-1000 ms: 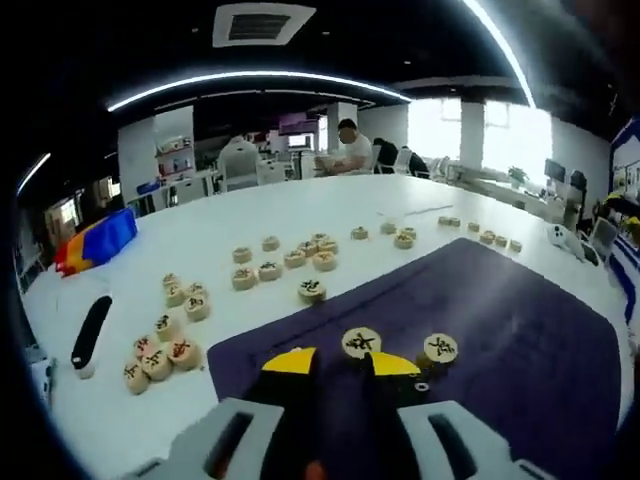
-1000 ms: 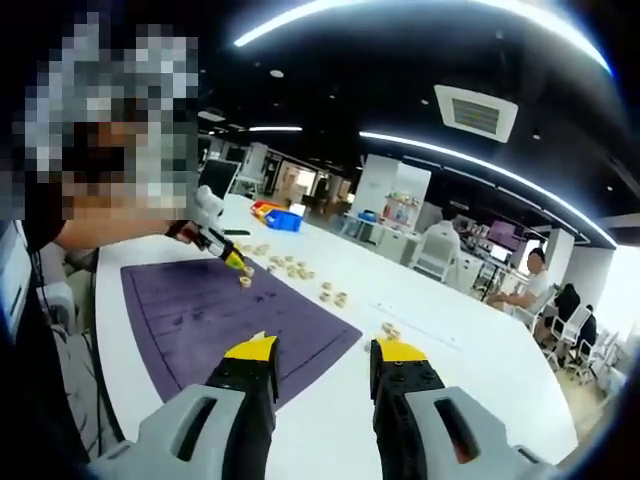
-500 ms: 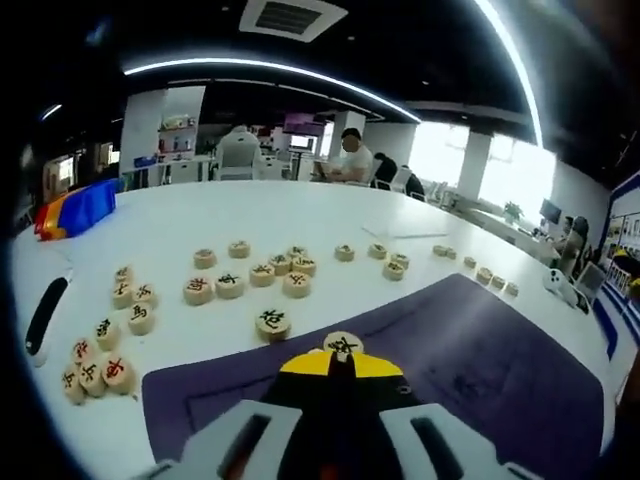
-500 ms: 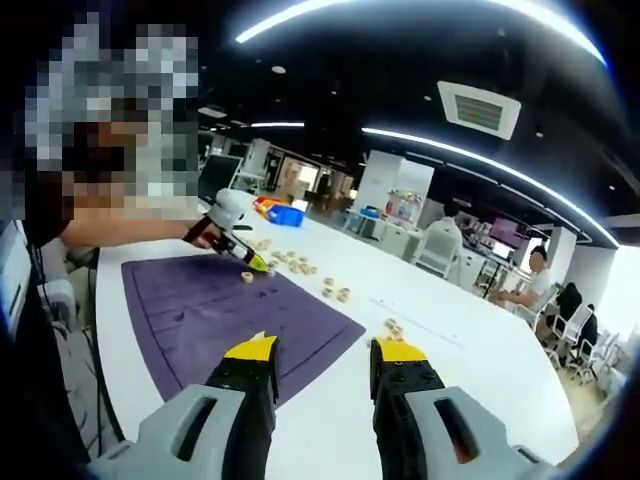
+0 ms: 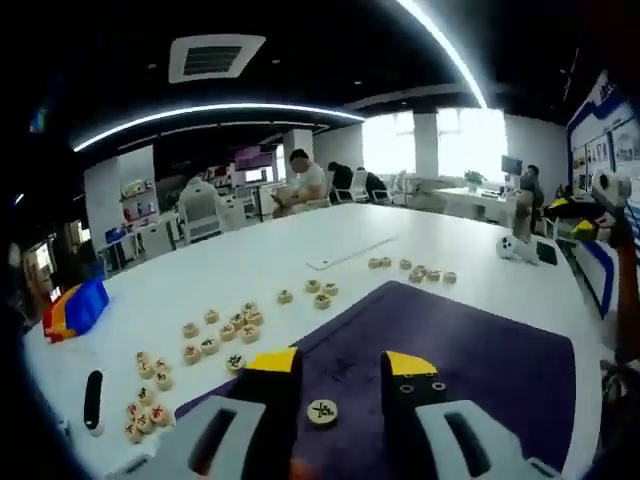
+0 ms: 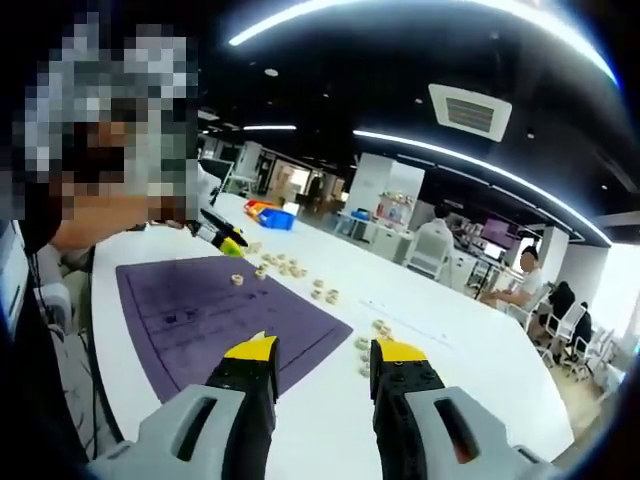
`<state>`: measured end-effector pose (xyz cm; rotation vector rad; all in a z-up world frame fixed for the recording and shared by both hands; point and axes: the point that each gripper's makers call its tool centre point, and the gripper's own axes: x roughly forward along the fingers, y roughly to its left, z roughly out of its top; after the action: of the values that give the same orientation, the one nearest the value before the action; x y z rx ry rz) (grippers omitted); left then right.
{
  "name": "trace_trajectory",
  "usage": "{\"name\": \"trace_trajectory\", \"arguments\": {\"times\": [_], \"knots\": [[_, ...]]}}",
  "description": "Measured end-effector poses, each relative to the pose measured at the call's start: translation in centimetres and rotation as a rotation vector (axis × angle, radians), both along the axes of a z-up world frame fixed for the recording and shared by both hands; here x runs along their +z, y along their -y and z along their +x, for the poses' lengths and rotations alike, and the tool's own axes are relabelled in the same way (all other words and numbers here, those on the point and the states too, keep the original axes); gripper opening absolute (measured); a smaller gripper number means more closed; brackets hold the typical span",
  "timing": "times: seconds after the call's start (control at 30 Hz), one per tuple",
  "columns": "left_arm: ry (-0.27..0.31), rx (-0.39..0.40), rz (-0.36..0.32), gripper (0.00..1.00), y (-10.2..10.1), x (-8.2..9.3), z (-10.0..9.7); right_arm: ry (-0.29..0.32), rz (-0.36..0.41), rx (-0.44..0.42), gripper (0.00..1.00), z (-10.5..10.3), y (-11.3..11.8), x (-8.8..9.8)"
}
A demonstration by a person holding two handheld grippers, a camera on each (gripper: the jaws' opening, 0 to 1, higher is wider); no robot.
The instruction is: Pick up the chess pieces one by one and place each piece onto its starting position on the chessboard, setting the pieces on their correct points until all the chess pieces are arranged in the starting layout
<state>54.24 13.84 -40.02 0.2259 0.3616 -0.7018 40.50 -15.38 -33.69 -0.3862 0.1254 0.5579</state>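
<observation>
Open office, long white table [image 5: 300, 250], purple chessboard mat [image 5: 480, 340] on it.

Ceiling light strips and a vent above; a seated person [image 5: 300, 180] beyond. Round wooden chess pieces [image 5: 225, 330] lie scattered beside the mat; one piece [image 5: 322, 412] sits on it between the left gripper [image 5: 340, 365]'s released jaws. The right gripper [image 6: 322, 350] hangs spread, holding nothing.

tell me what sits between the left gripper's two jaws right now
In the left gripper view, one chess piece lies flat on the purple chessboard mat between the open left gripper's jaws, touching neither.
</observation>
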Motion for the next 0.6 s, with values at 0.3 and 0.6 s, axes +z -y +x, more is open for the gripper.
{"name": "trace_trajectory", "arguments": {"times": [0.3,0.6], "knots": [[0.121,0.043,-0.223,0.32,-3.0,4.5,-7.3,0.007,-0.007,0.009,0.37,-0.3,-0.4,0.2],[0.128,0.081,-0.239,0.32,-5.1,3.0,-9.2,-0.001,-0.02,0.011,0.37,-0.1,-0.8,-0.1]]}}
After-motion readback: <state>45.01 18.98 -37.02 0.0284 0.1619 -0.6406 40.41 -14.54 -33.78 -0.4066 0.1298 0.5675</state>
